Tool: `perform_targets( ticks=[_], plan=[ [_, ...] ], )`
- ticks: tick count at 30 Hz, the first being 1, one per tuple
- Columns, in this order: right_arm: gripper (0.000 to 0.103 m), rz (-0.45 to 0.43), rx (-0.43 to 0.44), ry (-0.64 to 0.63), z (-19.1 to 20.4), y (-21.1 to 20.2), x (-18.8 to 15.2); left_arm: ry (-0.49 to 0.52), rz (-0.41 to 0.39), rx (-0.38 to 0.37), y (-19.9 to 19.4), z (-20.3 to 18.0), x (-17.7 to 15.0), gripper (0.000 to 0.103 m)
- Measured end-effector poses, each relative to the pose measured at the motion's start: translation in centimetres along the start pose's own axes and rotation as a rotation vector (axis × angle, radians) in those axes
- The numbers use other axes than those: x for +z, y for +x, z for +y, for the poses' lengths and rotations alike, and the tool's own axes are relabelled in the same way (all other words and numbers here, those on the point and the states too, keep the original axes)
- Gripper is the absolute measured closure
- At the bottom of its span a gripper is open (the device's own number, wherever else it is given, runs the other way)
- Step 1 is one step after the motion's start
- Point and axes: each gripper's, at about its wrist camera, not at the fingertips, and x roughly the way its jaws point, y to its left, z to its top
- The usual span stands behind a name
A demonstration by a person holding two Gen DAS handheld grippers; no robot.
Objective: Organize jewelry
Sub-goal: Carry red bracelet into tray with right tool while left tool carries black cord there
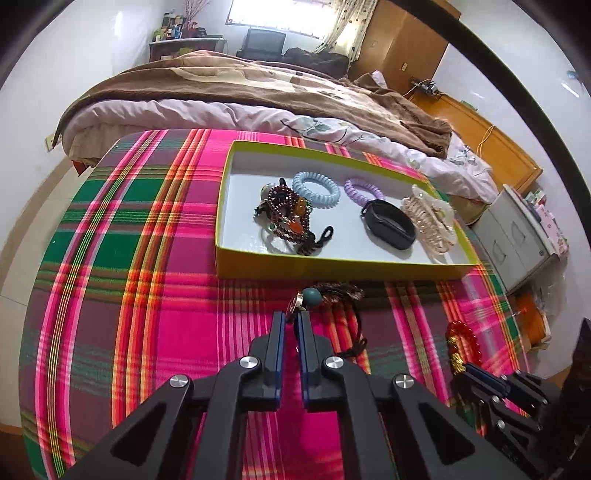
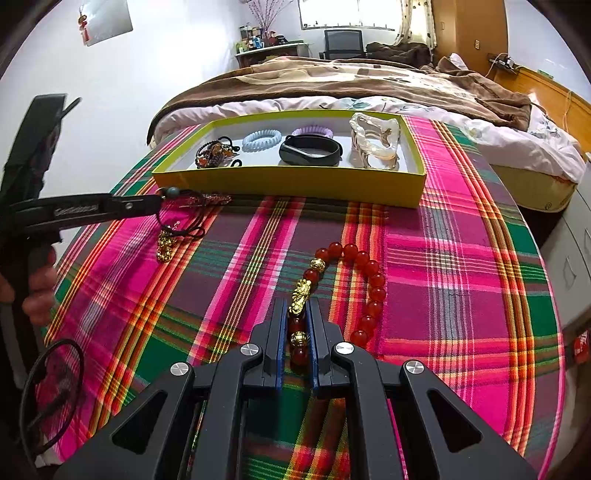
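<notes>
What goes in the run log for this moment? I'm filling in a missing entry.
left gripper: shut on black cord necklace | right gripper: shut on red bead bracelet | tray: holds other pieces

tray (image 2: 288,182) on tabletop (image 2: 443,258), bed (image 2: 369,85) behind; hair ties, clip in tray; bead bracelet (image 2: 369,280) before tray, cord necklace (image 2: 184,225) left.

Bedroom with white walls (image 2: 177,66); bright daylight through a window (image 2: 347,13) on the far wall, spotted curtain (image 1: 341,29) hanging at its side. Unmade bed (image 1: 236,110) with brown blanket (image 2: 332,79) over pale floral sheet, dark chair (image 2: 343,42) and cluttered shelf (image 1: 177,31) beyond it. Wooden wardrobe (image 1: 402,40) and wooden headboard (image 1: 480,133) to the right, grey drawer cabinet (image 1: 517,240) beside the plaid-covered table (image 2: 461,258).
</notes>
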Motion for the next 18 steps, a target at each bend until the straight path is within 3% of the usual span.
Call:
perform_targets(
  ticks=[18],
  plan=[
    [0.093, -0.105, 0.031, 0.019, -1.0, -3.5, 2.4, 0.034, -0.087, -0.038, -4.7, -2.1, 2.4, 0.097]
  ],
)
